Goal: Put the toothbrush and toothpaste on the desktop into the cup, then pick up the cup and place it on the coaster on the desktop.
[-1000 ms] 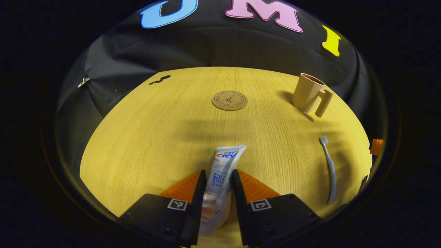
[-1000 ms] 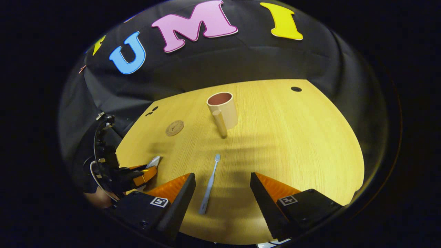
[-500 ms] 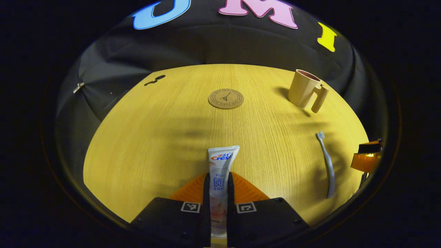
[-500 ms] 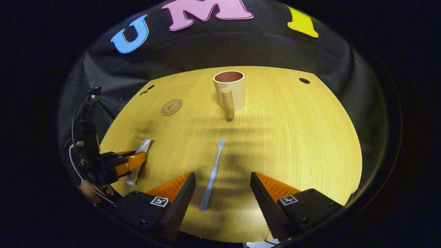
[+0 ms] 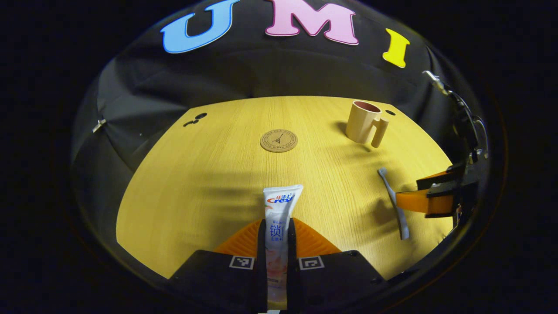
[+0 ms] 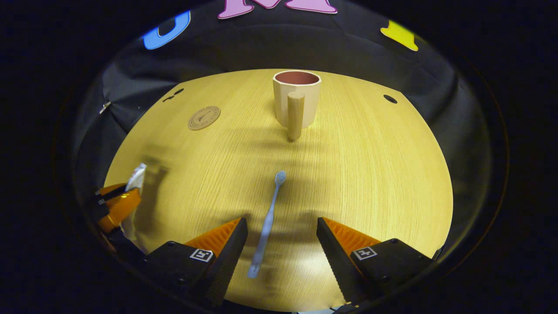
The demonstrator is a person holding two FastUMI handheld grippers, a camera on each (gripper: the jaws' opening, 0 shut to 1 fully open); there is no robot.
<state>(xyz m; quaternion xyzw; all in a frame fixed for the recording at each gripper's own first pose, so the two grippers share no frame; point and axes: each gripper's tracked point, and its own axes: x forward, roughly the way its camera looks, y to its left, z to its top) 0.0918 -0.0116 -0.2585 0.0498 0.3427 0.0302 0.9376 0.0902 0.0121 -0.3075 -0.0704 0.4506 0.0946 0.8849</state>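
Toothpaste tube (image 5: pixel 279 209) clamped between your left gripper's (image 5: pixel 276 244) fingers, crimped end forward, above desktop (image 5: pixel 183 183). Soft tube may sag or slip if you swing fast toward cup (image 5: pixel 362 122).

Right gripper (image 6: pixel 281 237) jaws apart, straddling toothbrush (image 6: pixel 267 224) lying flat on wood. Thin handle risks skidding or pivoting if fingers close off-centre.

Cup handle faces you; bump could topple it. Coaster (image 5: pixel 279 141) sits well apart from cup.
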